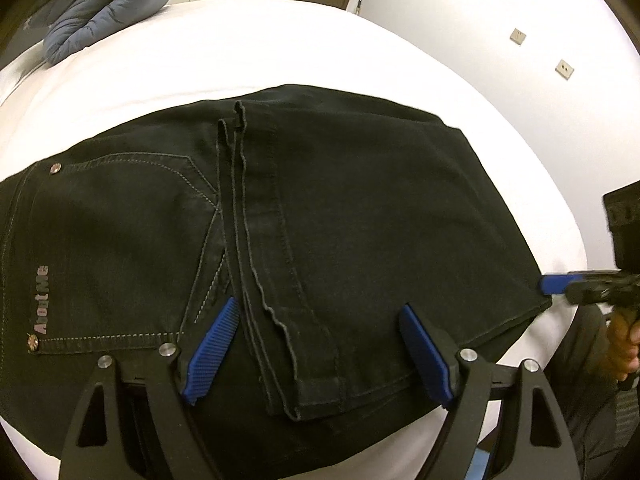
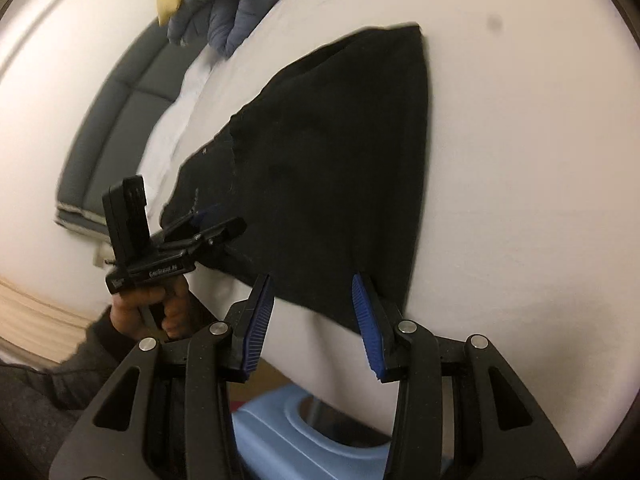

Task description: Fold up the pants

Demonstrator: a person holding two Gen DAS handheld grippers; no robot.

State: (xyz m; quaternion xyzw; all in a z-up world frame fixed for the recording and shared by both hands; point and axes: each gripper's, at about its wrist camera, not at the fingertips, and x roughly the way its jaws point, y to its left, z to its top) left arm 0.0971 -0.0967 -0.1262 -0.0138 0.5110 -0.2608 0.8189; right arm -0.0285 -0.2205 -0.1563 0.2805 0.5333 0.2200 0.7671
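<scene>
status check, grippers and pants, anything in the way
Left gripper open over the near edge of the pants. Right gripper open at their corner. Pants folded over, flat on the white bed. Nothing in the way.

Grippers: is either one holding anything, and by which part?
Nothing is held. The left gripper and right gripper are both open over the pants.

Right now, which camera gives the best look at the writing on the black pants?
The left wrist view: the "About Me" lettering on the black pants reads clearly beside the stitched pocket. The right wrist view shows the pants only as a blurred dark shape, with no lettering legible.
</scene>
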